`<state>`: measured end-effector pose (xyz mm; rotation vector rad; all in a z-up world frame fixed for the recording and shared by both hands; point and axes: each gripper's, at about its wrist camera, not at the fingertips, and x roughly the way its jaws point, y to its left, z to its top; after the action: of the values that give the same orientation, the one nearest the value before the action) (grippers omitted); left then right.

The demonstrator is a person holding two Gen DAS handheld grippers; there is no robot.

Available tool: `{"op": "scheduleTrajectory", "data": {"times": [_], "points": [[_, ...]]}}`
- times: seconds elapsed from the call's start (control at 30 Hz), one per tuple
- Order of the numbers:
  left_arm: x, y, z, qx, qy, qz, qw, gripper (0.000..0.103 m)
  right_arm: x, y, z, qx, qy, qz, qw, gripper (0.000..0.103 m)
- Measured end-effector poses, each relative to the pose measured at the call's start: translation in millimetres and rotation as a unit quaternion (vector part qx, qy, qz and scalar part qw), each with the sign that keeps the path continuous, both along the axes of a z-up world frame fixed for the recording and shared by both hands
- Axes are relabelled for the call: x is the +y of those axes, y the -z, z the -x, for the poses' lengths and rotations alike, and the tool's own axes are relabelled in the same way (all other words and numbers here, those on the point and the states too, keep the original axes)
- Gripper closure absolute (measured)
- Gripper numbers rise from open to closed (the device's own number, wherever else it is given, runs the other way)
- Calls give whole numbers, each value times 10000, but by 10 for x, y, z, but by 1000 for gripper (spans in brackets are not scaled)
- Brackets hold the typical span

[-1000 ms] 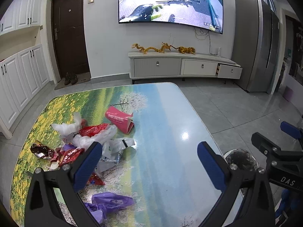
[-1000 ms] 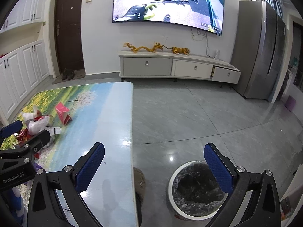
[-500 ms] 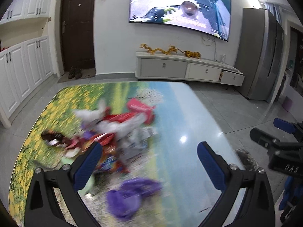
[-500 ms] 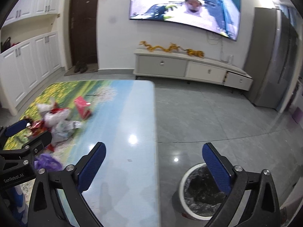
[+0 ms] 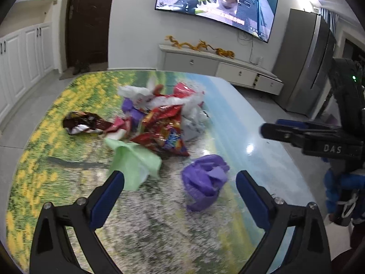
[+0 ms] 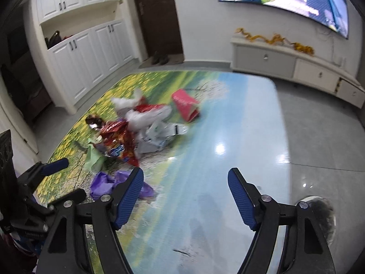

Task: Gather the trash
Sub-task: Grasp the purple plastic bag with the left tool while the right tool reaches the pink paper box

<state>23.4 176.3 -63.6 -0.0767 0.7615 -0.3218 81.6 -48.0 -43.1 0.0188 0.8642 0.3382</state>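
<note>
The left gripper, jaws wide and empty, hangs over the table with one purple bag straight ahead between its fingers. One green bag lies just left. The right gripper, also wide and empty, sits farther right; the left is nearer. The wrapper pile lies beyond, too tangled to count. One bin stands near right on the floor.

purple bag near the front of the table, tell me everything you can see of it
The purple bag is thin, crumpled plastic, bunched into a loose lump with folds sticking up. It lies on the printed table, apart from the main trash heap, nearest the camera. In the left wrist view it sits just ahead of the open left gripper, untouched. In the right wrist view the right gripper's left finger hides part of it.
</note>
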Motion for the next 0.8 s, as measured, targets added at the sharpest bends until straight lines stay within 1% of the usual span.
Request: {"op": "scheduleTrajectory", "data": {"times": [0.13, 0.17, 0.2, 0.27, 0.33, 0.4, 0.47, 0.5, 0.53, 0.6, 0.7, 0.8], "points": [[-148, 88, -147, 116, 155, -14, 9998, 9, 84, 51, -177, 157, -226, -211, 9994, 30], [-179, 108, -176, 137, 188, -32, 9997, 13, 110, 56, -235, 182, -296, -282, 9990, 30], [-208, 135, -208, 176, 223, -46, 9996, 20, 116, 60, -291, 211, -351, -345, 9986, 30], [-234, 194, -267, 296, 270, -39, 9992, 27, 160, 79, -423, 253, -475, -455, 9975, 31], [-237, 231, -296, 359, 274, -46, 9990, 31, 222, 123, -559, 247, -579, -394, 9972, 31], [-228, 261, -317, 417, 287, -46, 9987, 38, 257, 185, -697, 298, -648, -348, 9968, 32], [-236, 275, -340, 441, 308, -29, 9985, 42, 237, 208, -833, 315, -638, -428, 9965, 32], [-244, 279, -351, 451, 328, -27, 9984, 47, 216, 201, -937, 280, -595, -510, 9965, 32], [-253, 285, -360, 464, 354, -29, 9983, 50, 202, 202, -1013, 241, -555, -536, 9967, 33], [-268, 308, -379, 510, 419, 0, 9978, 59, 197, 182, -1200, 137, -471, -545, 9973, 34], [-292, 329, -401, 547, 467, 41, 9974, 60, 234, 220, -1521, 171, -477, -547, 9972, 35], [-299, 324, -391, 566, 496, 90, 9971, 64, 335, 387, -1827, 460, -610, -431, 9961, 35]]}}
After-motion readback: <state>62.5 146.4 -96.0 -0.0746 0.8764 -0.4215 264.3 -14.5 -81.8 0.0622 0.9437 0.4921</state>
